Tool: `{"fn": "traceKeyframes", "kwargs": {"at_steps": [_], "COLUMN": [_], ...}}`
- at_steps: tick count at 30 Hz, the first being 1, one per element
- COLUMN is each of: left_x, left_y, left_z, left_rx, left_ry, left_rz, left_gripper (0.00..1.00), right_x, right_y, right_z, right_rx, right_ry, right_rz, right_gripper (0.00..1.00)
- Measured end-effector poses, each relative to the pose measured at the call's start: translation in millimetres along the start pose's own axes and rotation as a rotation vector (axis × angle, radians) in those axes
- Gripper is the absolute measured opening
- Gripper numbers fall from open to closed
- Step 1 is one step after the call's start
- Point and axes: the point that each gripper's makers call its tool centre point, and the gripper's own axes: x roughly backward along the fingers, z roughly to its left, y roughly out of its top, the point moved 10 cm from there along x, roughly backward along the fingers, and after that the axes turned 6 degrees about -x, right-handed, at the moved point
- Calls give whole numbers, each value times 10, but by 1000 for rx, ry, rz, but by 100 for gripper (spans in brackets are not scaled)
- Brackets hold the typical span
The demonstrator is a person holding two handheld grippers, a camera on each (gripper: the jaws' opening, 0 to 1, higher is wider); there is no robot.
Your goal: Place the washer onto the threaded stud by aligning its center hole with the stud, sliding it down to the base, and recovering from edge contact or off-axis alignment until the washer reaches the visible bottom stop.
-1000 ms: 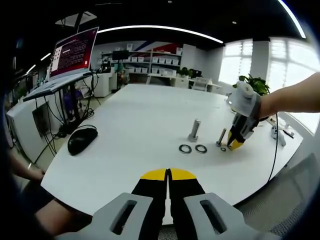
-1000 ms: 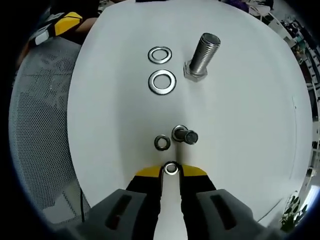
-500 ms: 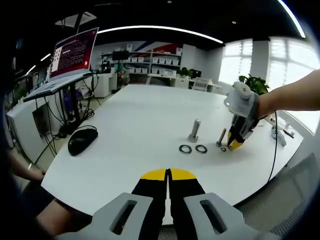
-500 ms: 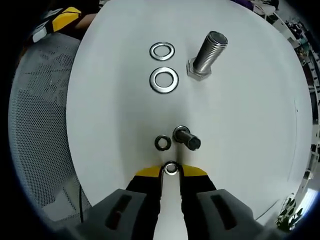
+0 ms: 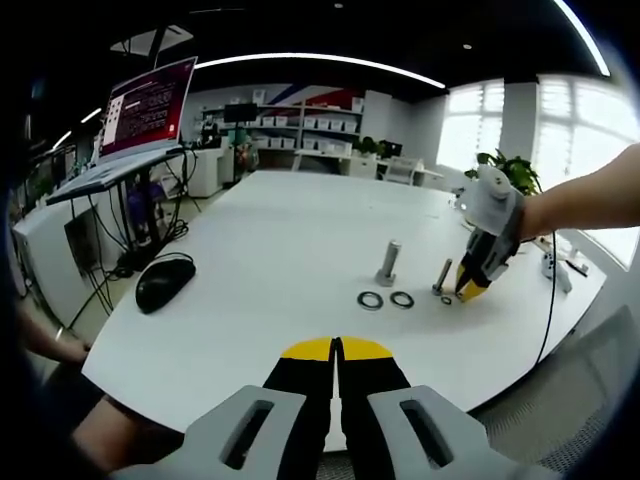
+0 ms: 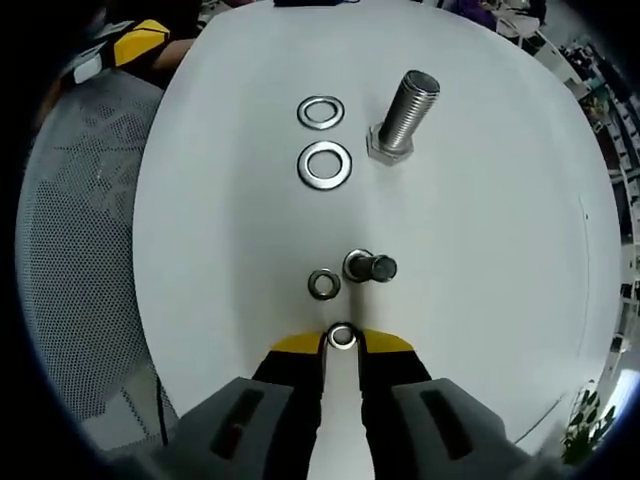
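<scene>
Right gripper [image 6: 341,340] pinches a small washer [image 6: 342,336] near the small stud [image 6: 368,267]. Left gripper [image 5: 336,349], closed, hangs over open table [image 5: 270,240] beside a mouse [image 5: 165,279].

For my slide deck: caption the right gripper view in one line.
Right claw grips a small washer just short of the small stud, another small washer lying beside it.

Left gripper idle, right gripper pinching a small washer

Left gripper [image 5: 336,345]: jaws fully together, yellow tips touching, nothing between them, held level and low; right gripper [image 6: 342,340]: jaws clamped on a small washer [image 6: 342,336] at the yellow tips, pointing down; in the left gripper view it hangs tips-down at far right, person's forearm [image 5: 585,195] reaching in from the right edge behind it.
</scene>
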Motion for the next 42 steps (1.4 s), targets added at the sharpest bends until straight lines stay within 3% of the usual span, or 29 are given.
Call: {"fn": "traceKeyframes", "kwargs": {"at_steps": [3,8,23,26,30,42], "left_x": [-1,0,0,-2,0,-1], "left_y": [2,3,0,0,1,3], "left_z": [1,0,-3,-1,-2,-1], "left_rx": [1,4,7,6,6,8], "left_ry": [0,-2,-8,-8,-8,-8], "left_rz": [-4,-6,-2,-2,-4,-9], "left_gripper": [0,0,0,0,0,0], "right_x": [46,242,620,637,595,445], "right_y": [-32,17,250,305,345,367], "right_z": [-33,-108,-118,-76,-58,-83], "right_rx": [-41,-130,-92,-66,-41,-39], "right_ry": [-7,3,-36,-11,-32,-7], "right_rz": [-26,-145,-225,-220,-195,-161], "right_gripper": [15,15,14,14,14,14]}}
